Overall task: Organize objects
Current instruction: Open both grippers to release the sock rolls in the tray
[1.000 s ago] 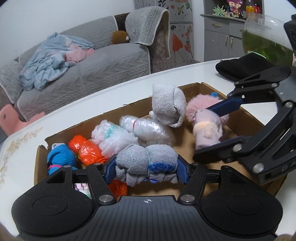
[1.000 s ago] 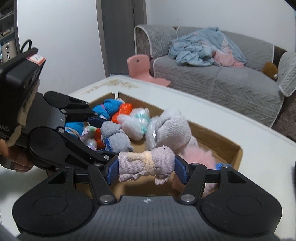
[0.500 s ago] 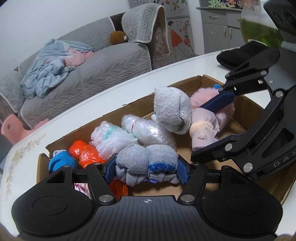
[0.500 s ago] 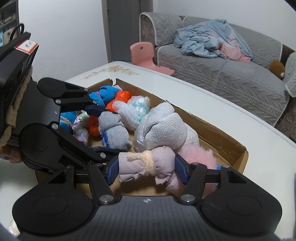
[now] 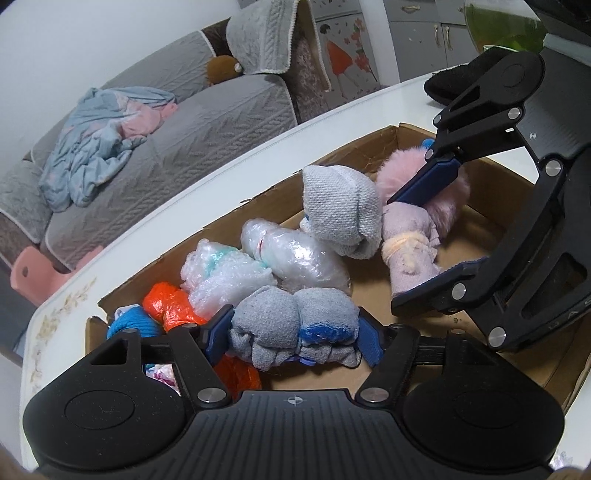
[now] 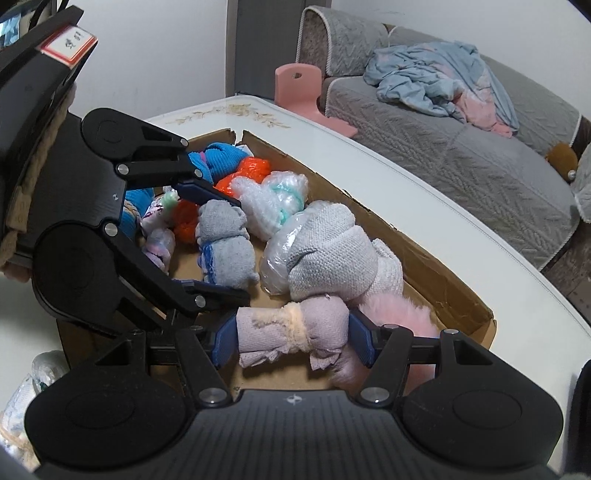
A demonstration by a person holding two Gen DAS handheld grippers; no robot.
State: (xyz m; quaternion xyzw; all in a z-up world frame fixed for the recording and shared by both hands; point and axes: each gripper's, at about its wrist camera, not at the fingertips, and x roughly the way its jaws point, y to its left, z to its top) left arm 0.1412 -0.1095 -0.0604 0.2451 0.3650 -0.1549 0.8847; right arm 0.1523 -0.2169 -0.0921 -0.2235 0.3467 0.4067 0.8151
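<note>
A shallow cardboard box (image 5: 402, 136) (image 6: 436, 273) on a white table holds several rolled sock bundles. My left gripper (image 5: 295, 334) (image 6: 214, 243) is shut on a grey sock roll with a blue patch (image 5: 295, 328) (image 6: 225, 247), low over the box floor. My right gripper (image 6: 291, 338) (image 5: 417, 240) is shut on a lilac sock roll with a cream band (image 6: 295, 332) (image 5: 406, 247), beside a fluffy pink bundle (image 5: 410, 173) (image 6: 399, 310). A big light-grey roll (image 5: 340, 210) (image 6: 328, 254), plastic-wrapped rolls (image 5: 295, 258), an orange one (image 5: 166, 306) and a blue one (image 5: 129, 325) lie in the box.
The white table (image 5: 258, 147) has a black slipper-like object (image 5: 454, 81) and a glass bowl (image 5: 498, 29) at the far right. A plastic-wrapped bundle (image 6: 33, 380) lies on the table outside the box. A grey sofa (image 6: 461, 147) with clothes and a pink stool (image 6: 299, 85) stand beyond.
Both grippers have sunk lower into the box and a little forward, each still clamped on its sock roll. The other bundles have not moved.
</note>
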